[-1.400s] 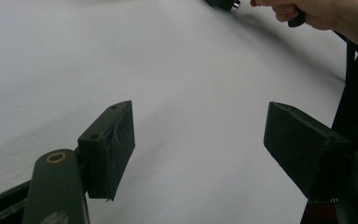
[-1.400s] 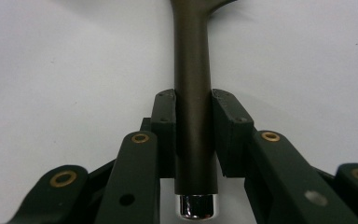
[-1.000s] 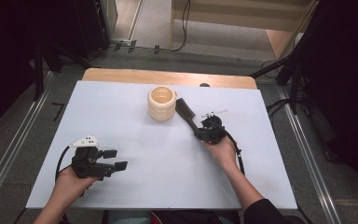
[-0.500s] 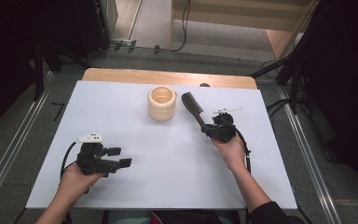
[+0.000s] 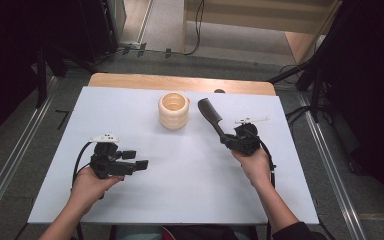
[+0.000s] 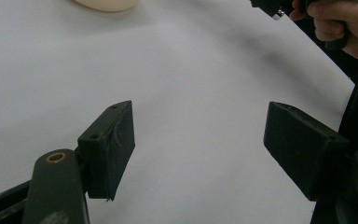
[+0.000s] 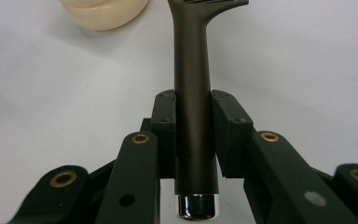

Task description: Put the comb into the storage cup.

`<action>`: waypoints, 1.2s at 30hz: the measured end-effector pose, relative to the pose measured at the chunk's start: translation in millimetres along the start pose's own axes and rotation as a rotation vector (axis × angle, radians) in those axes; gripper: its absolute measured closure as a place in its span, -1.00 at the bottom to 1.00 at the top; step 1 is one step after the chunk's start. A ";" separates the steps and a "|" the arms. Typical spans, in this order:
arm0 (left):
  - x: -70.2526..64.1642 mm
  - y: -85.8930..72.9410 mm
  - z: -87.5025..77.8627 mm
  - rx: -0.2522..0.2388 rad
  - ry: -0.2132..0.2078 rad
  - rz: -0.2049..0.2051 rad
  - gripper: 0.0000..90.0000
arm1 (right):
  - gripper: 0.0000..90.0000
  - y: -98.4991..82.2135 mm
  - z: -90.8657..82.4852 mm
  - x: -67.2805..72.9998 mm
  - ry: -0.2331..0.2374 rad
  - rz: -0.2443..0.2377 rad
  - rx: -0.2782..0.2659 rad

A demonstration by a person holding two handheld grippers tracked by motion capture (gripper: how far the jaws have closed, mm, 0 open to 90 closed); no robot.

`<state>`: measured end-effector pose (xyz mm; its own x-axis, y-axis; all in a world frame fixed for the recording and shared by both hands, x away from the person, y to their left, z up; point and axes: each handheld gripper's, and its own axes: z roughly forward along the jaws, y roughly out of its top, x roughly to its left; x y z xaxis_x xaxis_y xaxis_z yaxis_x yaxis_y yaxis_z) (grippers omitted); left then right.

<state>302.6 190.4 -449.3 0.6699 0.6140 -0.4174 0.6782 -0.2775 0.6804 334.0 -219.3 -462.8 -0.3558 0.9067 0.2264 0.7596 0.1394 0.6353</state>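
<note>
A dark brush (image 5: 211, 114) is held by the right gripper (image 5: 230, 137), whose jaws are clamped on the lower part of the slim handle (image 7: 192, 93); in the right gripper view the two pads (image 7: 164, 122) are seen pressed against either side of the round shaft, with a shiny metal end cap (image 7: 196, 206) poking out below the grip. The brush is carried above the white table (image 5: 190, 190), its broad head pointed away from the person and lying just beside the cream ridged cup (image 5: 173, 110), apparently without touching it. The brush is judged stiff and fairly light, but the smooth round handle could roll or slide between flat pads, so a firm hold across the shaft, as taken here, is thought the right one; a grip nearer the head would probably give steadier control of the tip. The cup is judged light and easily tipped if it is knocked by the head. The left gripper (image 5: 132, 164) is held low over the table at the near left, its jaws spread wide with nothing between them
</note>
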 end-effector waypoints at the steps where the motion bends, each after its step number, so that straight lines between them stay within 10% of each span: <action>1: 0.1 1.9 0.9 0.001 0.001 0.000 -0.43 | 0.56 -1.0 -1.3 0.3 -0.003 0.005 0.000; 36: -22.8 54.6 52.2 0.019 -0.032 0.015 -0.40 | 0.56 -27.2 -25.7 5.0 -0.016 0.051 -0.071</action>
<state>340.1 122.7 -434.0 0.6893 0.5857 -0.4263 0.6732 -0.3005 0.6757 297.6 -228.8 -460.0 -0.3086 0.9181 0.2487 0.7355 0.0646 0.6744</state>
